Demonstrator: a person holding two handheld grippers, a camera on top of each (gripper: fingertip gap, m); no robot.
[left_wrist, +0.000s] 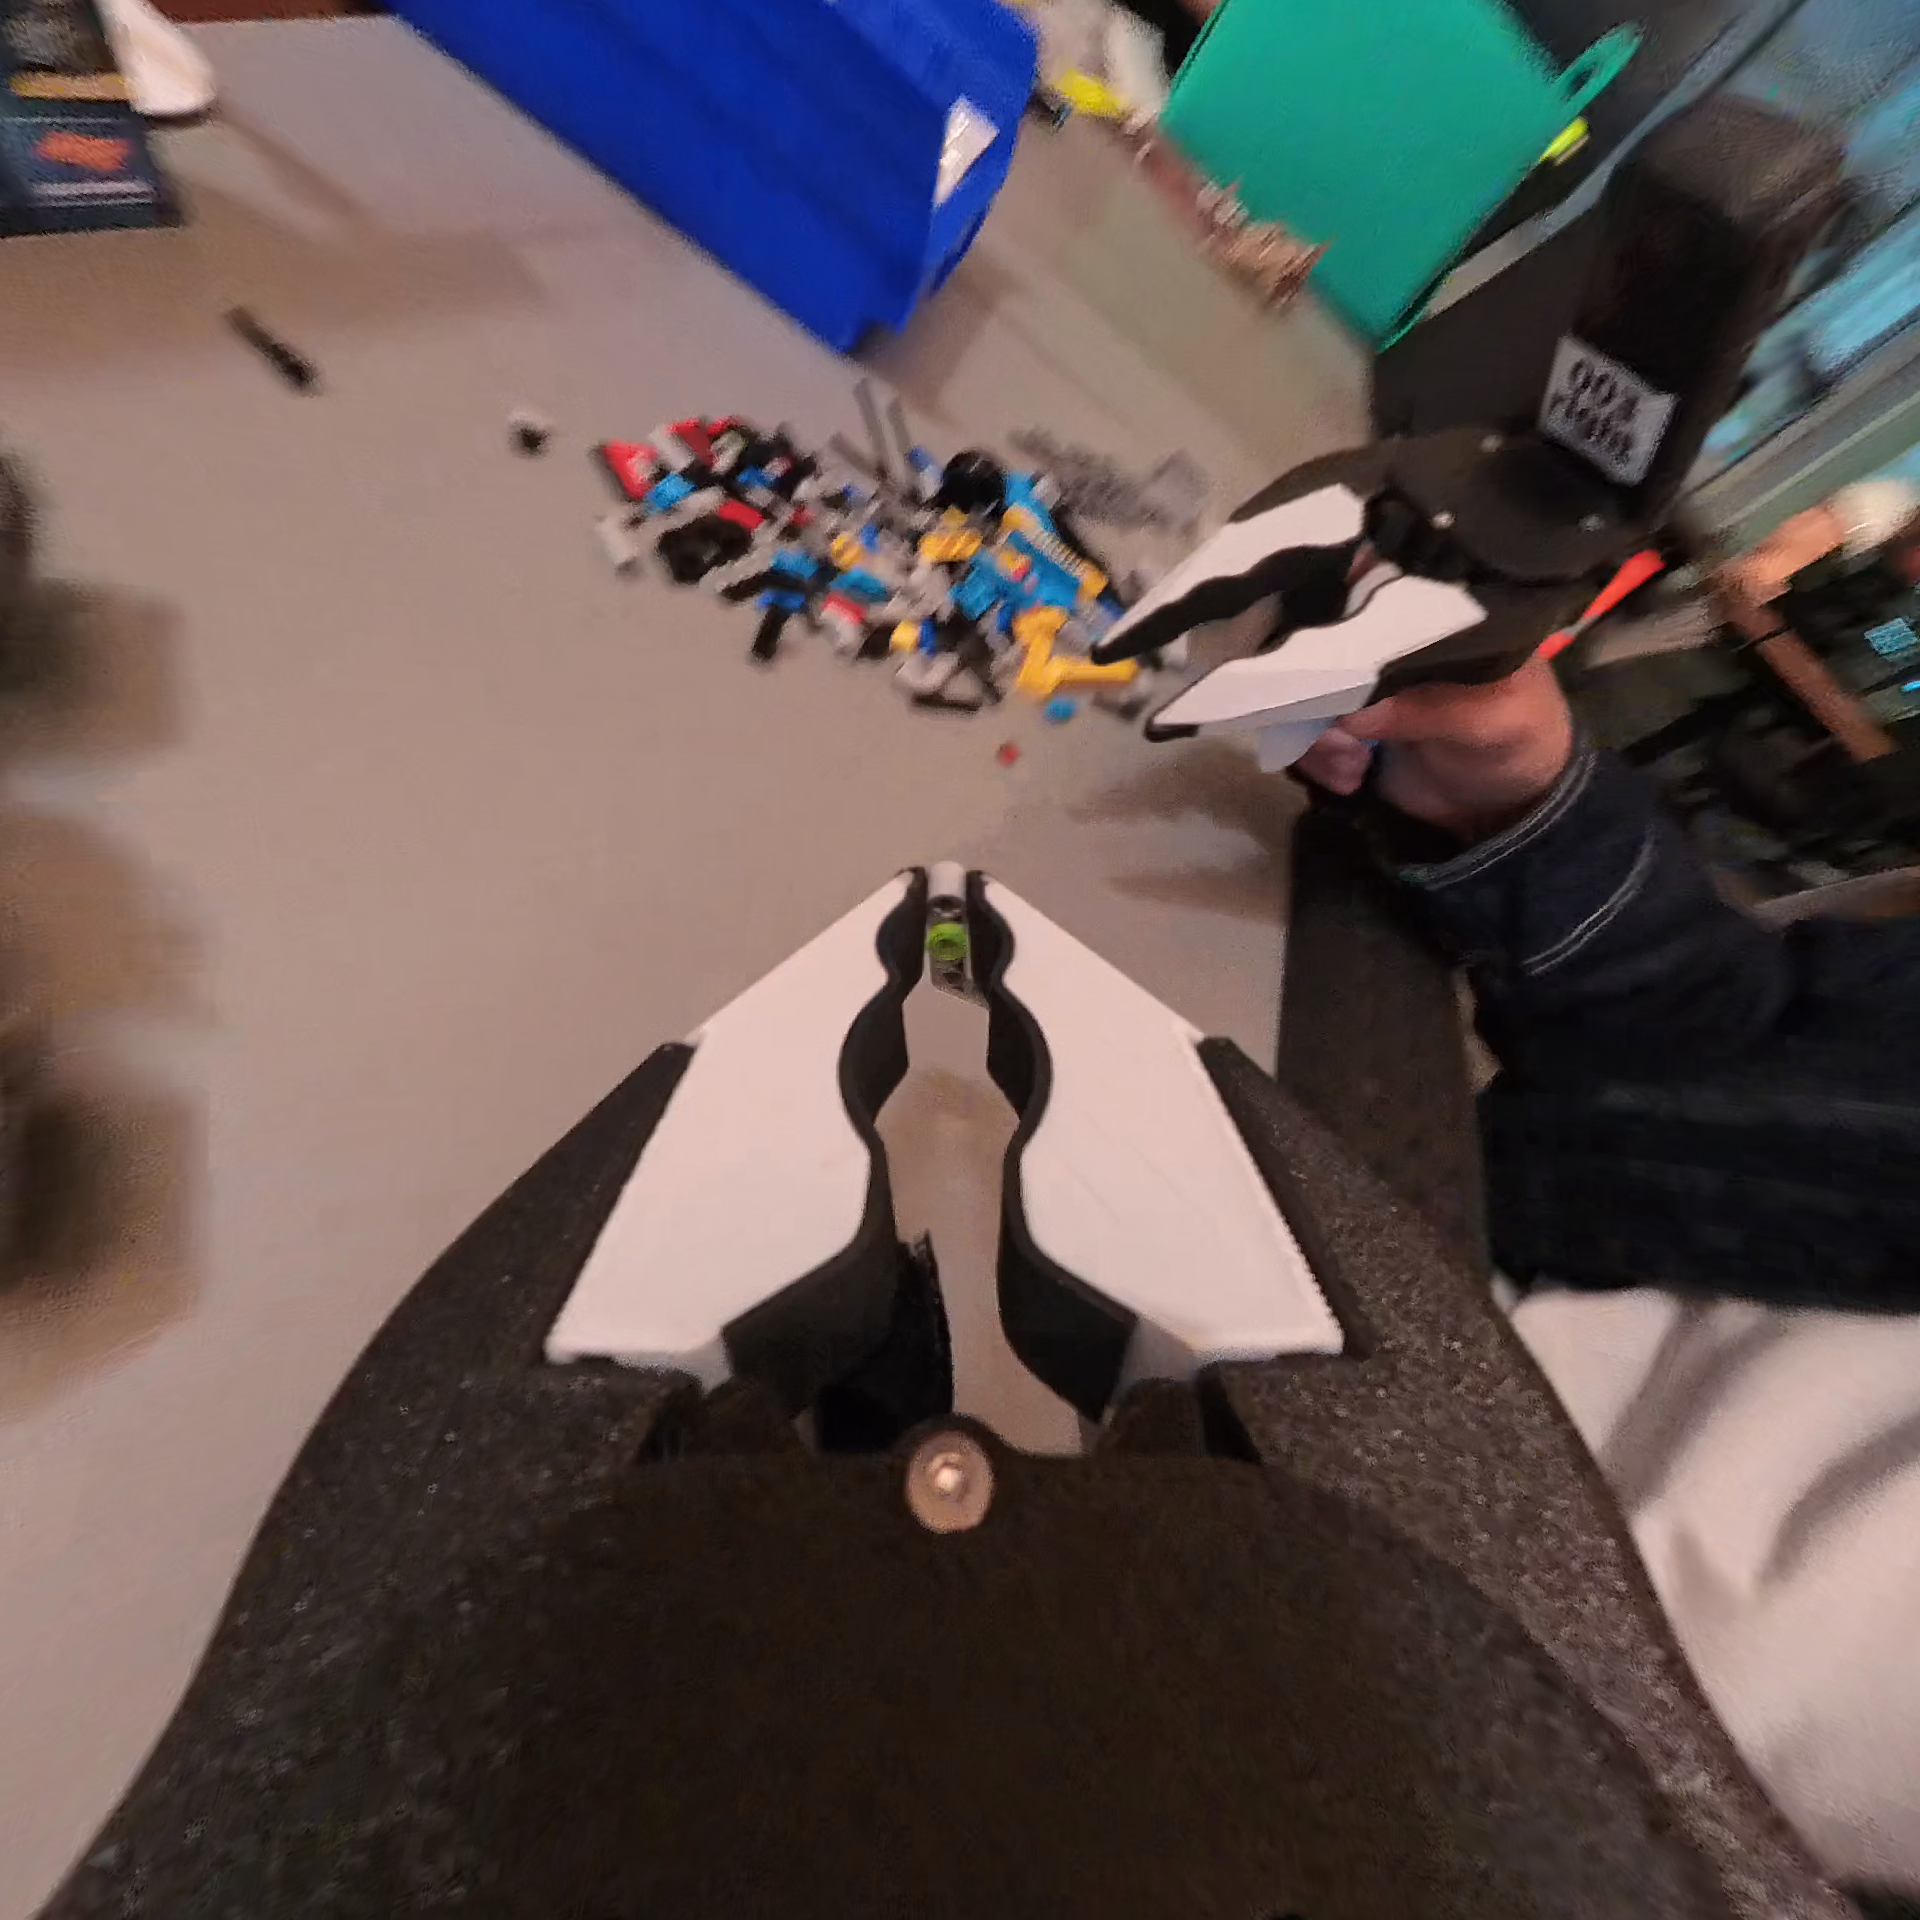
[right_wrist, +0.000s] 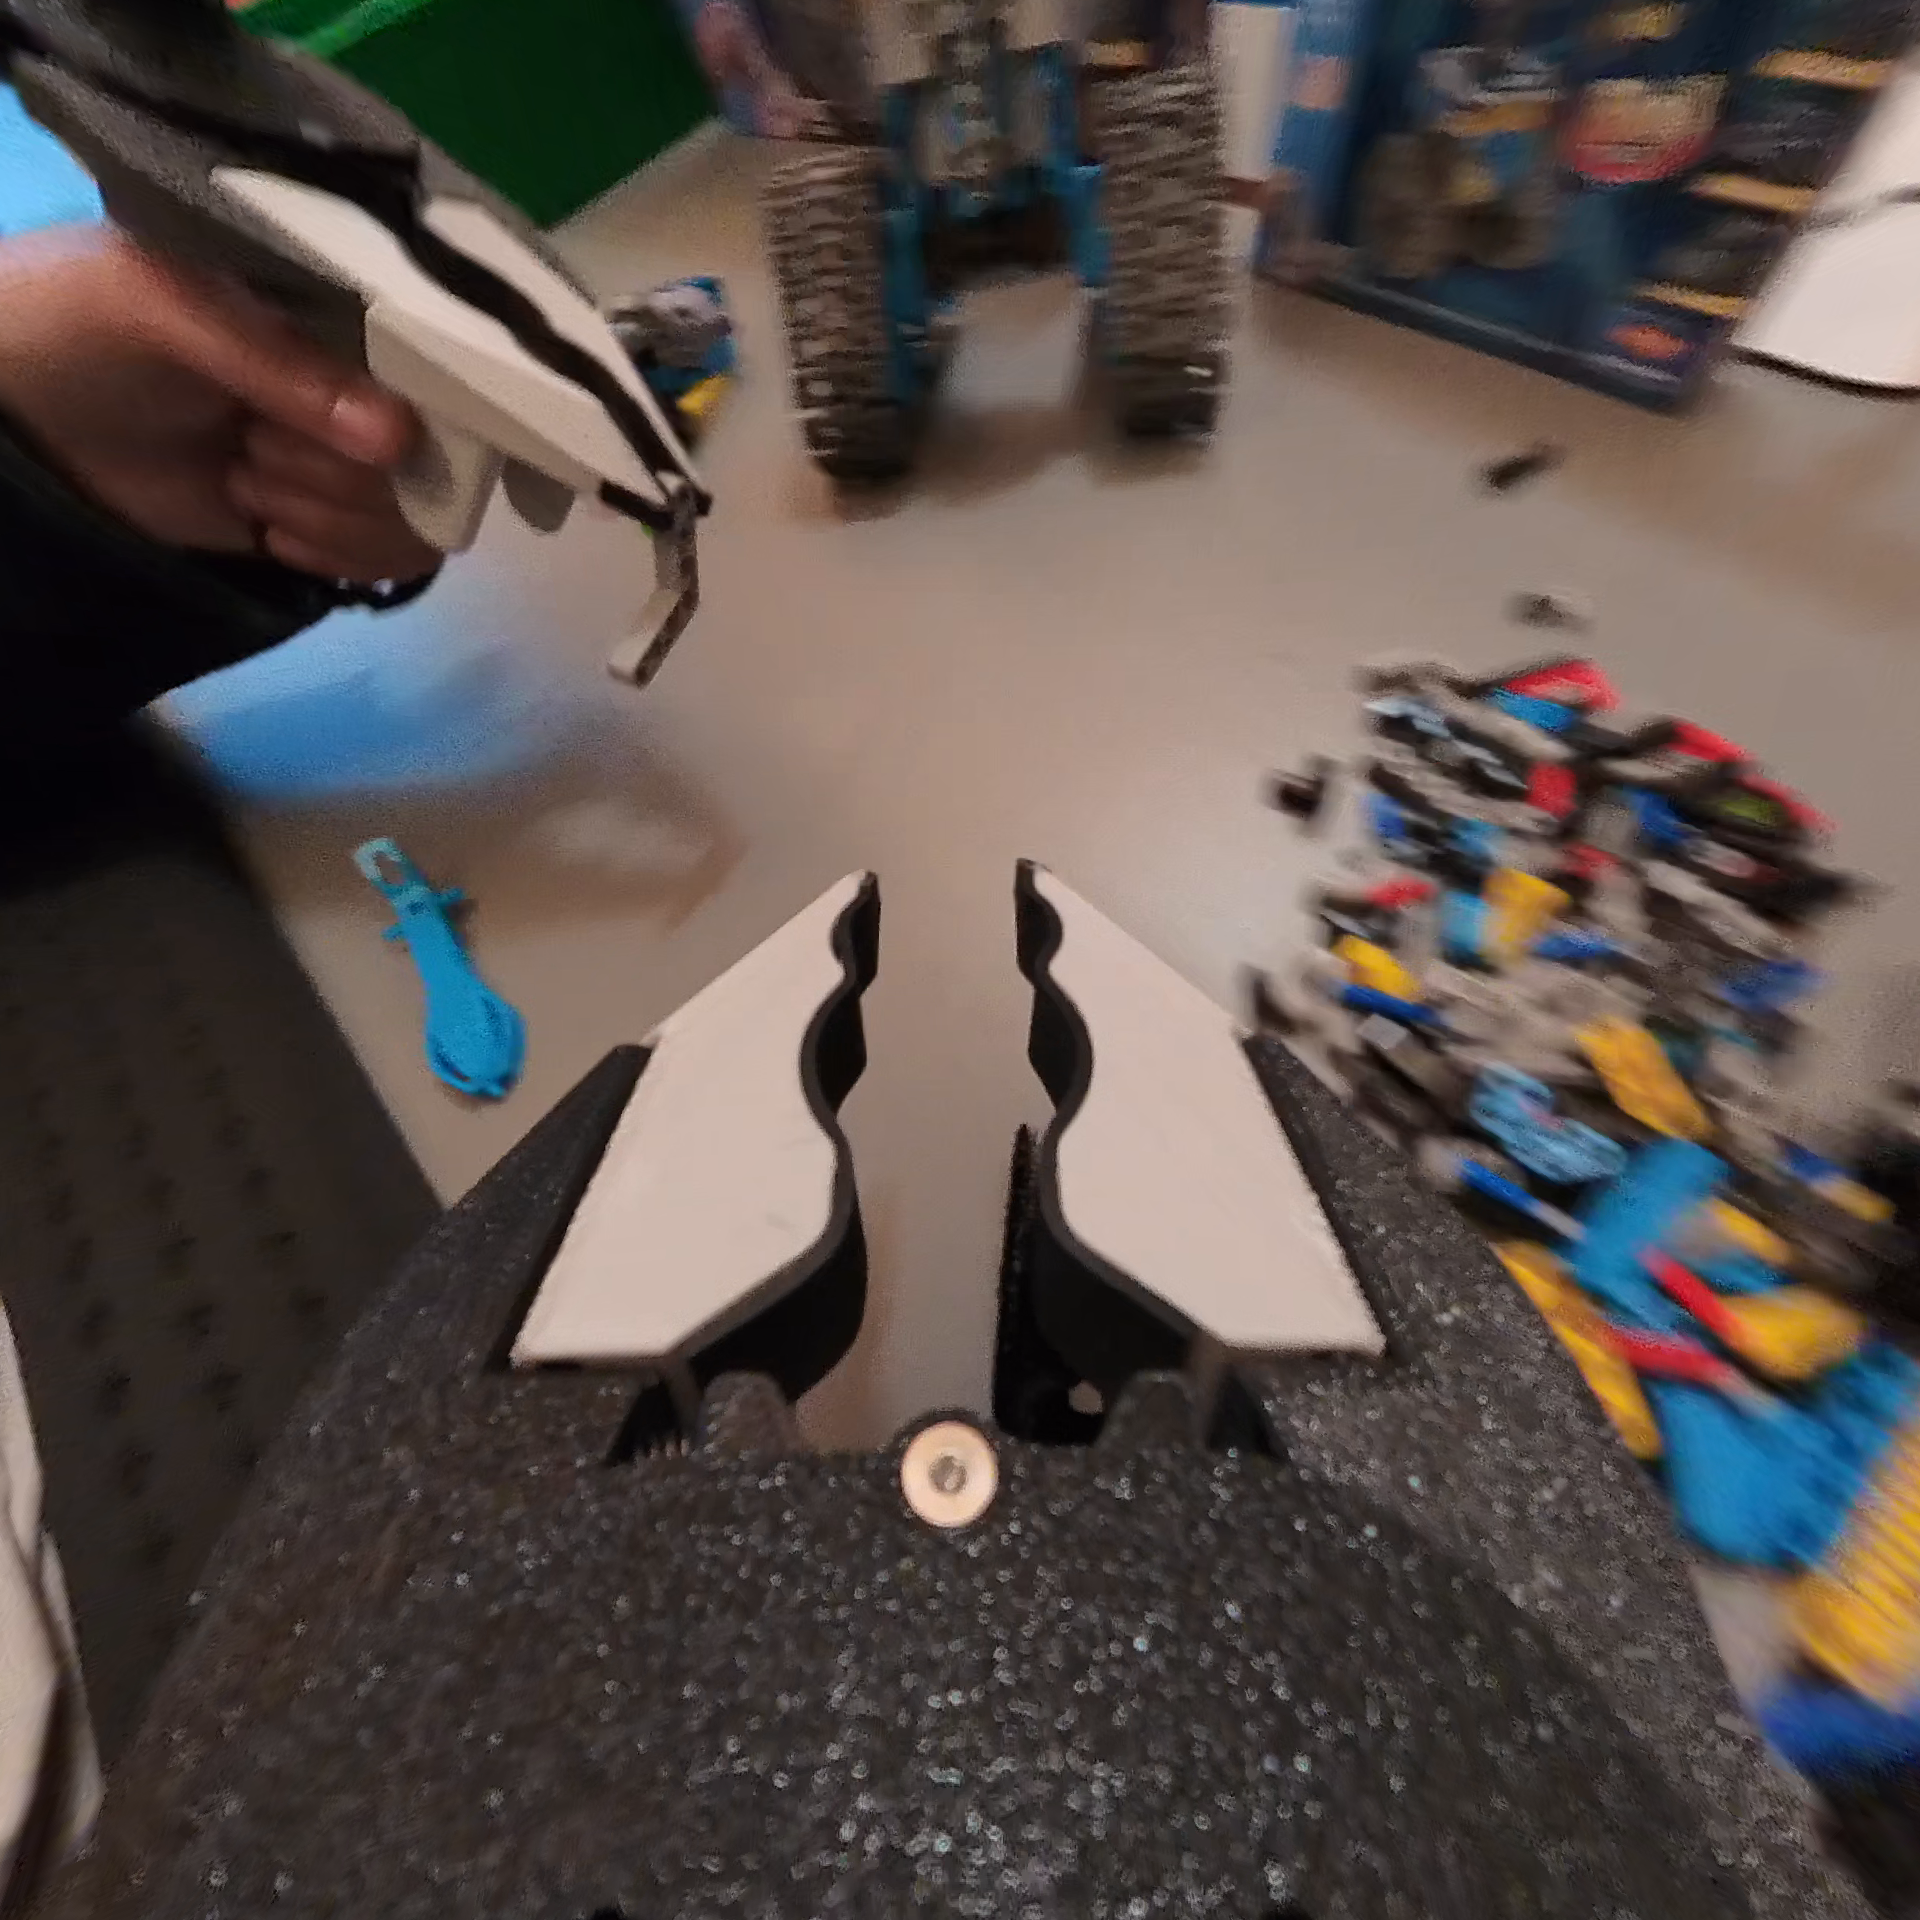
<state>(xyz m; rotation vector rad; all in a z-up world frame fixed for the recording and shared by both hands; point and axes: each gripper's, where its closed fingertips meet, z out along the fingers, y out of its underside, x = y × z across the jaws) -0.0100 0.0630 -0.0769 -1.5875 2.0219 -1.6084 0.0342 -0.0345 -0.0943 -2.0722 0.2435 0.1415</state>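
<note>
My left gripper (left_wrist: 945, 883) is shut on a small grey beam piece with a green pin (left_wrist: 948, 940), held above the grey table. In the right wrist view the same gripper (right_wrist: 681, 499) shows at upper left, with the grey beam (right_wrist: 655, 613) hanging from its tips. My right gripper (right_wrist: 945, 883) is open and empty above the table, with the pile of loose building pieces (right_wrist: 1590, 987) to its right. In the left wrist view the right gripper (left_wrist: 1132, 675) hangs over the right end of that pile (left_wrist: 883, 561).
A blue box (left_wrist: 790, 135) and a green bin (left_wrist: 1371, 135) stand at the back. A tracked blue model (right_wrist: 997, 239) stands far ahead. A blue separator tool (right_wrist: 457, 987) lies left. A printed box (right_wrist: 1538, 177) stands at back right. A dark mat (right_wrist: 156, 1091) lies along the near edge. To reach the tracked blue model (right_wrist: 997, 239) in a straight line is about 15 cm for my left fingers, about 25 cm for my right.
</note>
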